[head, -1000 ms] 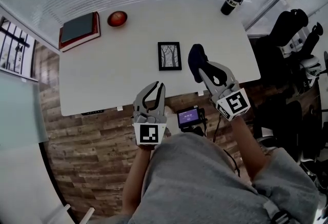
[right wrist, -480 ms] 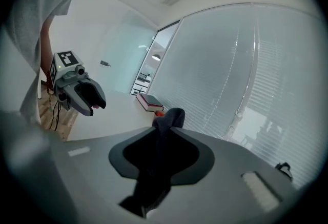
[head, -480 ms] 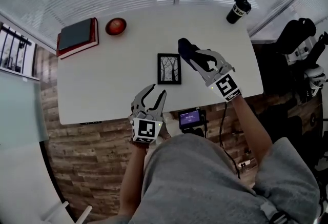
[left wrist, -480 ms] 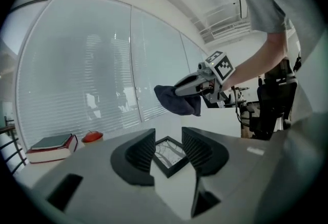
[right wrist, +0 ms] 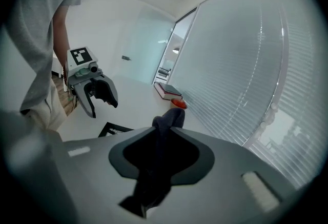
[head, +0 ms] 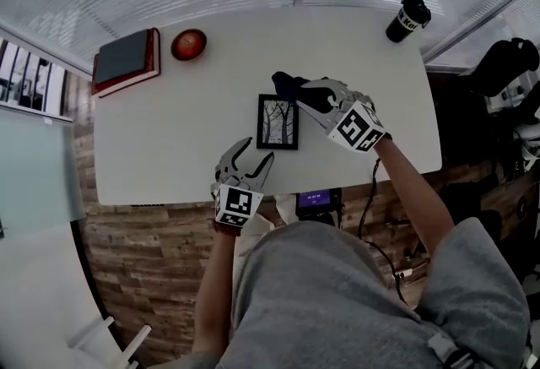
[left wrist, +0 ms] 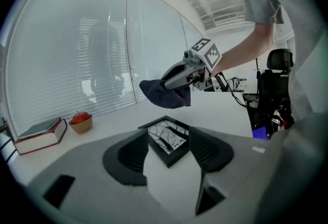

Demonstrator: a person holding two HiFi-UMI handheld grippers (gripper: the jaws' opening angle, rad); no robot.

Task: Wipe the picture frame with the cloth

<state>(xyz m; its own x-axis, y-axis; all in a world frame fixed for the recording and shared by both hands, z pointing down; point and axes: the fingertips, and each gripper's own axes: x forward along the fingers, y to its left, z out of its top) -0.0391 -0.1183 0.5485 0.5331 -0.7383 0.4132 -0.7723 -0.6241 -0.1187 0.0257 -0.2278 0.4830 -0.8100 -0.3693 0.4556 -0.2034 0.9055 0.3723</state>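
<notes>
The black picture frame (head: 278, 122) with a tree print lies flat on the white table (head: 169, 131). My right gripper (head: 304, 93) is shut on the dark blue cloth (head: 287, 85), which hangs just over the frame's far right corner. In the right gripper view the cloth (right wrist: 163, 128) fills the gap between the jaws. My left gripper (head: 256, 154) hovers over the table's near edge, short of the frame; its jaws are opening with nothing between them. In the left gripper view the frame (left wrist: 168, 138) lies ahead between the jaws, with the cloth (left wrist: 166, 94) above it.
A red book (head: 128, 59) and a bowl holding a red apple (head: 189, 45) sit at the far left. A black cup (head: 407, 18) stands at the far right corner. Office chairs (head: 506, 72) stand to the right; a small screen device (head: 319, 200) sits below the near edge.
My right gripper has carried the cloth left, from beside the frame to over its far right corner. My left gripper has come down toward the table edge and its jaws have spread wider.
</notes>
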